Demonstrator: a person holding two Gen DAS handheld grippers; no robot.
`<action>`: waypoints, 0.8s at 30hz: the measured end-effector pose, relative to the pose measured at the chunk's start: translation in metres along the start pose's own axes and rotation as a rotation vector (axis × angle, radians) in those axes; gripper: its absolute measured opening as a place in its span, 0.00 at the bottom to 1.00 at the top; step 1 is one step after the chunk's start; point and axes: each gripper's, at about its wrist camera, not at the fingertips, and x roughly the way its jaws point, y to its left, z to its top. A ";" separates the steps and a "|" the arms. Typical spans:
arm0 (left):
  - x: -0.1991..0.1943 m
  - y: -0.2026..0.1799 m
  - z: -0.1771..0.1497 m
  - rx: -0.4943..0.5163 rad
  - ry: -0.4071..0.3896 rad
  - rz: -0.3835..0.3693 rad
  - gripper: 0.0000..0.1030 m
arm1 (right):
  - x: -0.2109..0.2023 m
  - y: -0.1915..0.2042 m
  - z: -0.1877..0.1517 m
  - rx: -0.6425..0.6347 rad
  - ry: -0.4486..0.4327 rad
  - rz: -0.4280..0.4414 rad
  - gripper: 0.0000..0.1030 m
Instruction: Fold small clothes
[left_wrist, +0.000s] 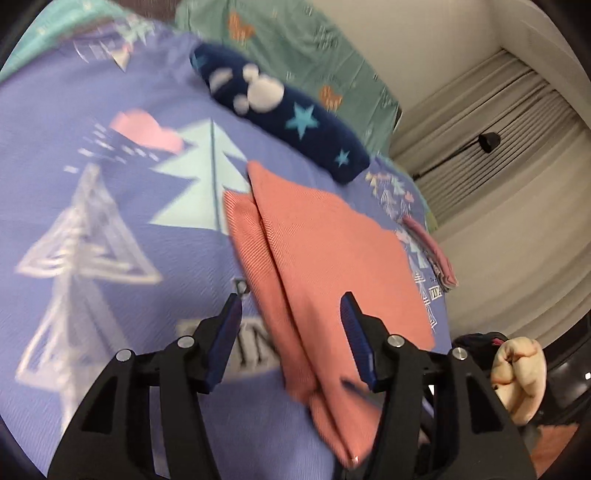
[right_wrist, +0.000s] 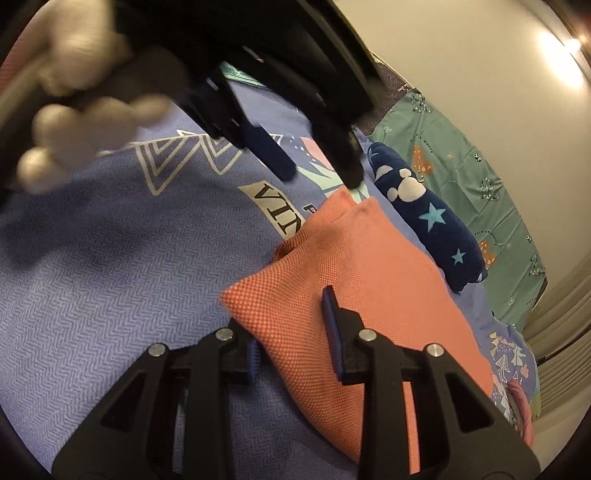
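A folded coral garment (left_wrist: 332, 258) lies on a lilac bedspread (left_wrist: 92, 110) printed with trees. My left gripper (left_wrist: 291, 304) hovers over the garment's near part with its jaws open and nothing clamped between its blue pads (left_wrist: 221, 343). In the right wrist view the same coral garment (right_wrist: 369, 266) fills the gap of my right gripper (right_wrist: 291, 317). One finger lies on top of the cloth and the other is partly hidden under its near left edge, so the gripper is shut on it. The left gripper (right_wrist: 317, 171) shows above the garment's far corner, blurred.
A rolled navy cloth with stars and white shapes (left_wrist: 280, 110) lies behind the coral garment (right_wrist: 424, 214). A green patterned sheet (left_wrist: 295, 40) covers the back, with a wall and pleated curtain (left_wrist: 498, 147) to the right. A pink item (left_wrist: 432, 251) sits at the bed edge. A person's hand (right_wrist: 74, 110) is blurred.
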 end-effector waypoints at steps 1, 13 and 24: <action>0.011 0.001 0.005 -0.006 0.021 -0.007 0.54 | 0.000 0.000 0.000 0.004 0.002 0.002 0.27; 0.066 -0.004 0.047 -0.003 0.001 0.007 0.40 | 0.011 -0.007 0.006 0.033 0.015 0.015 0.29; 0.067 -0.022 0.058 0.034 0.000 0.092 0.13 | -0.003 -0.056 -0.002 0.251 -0.050 0.070 0.07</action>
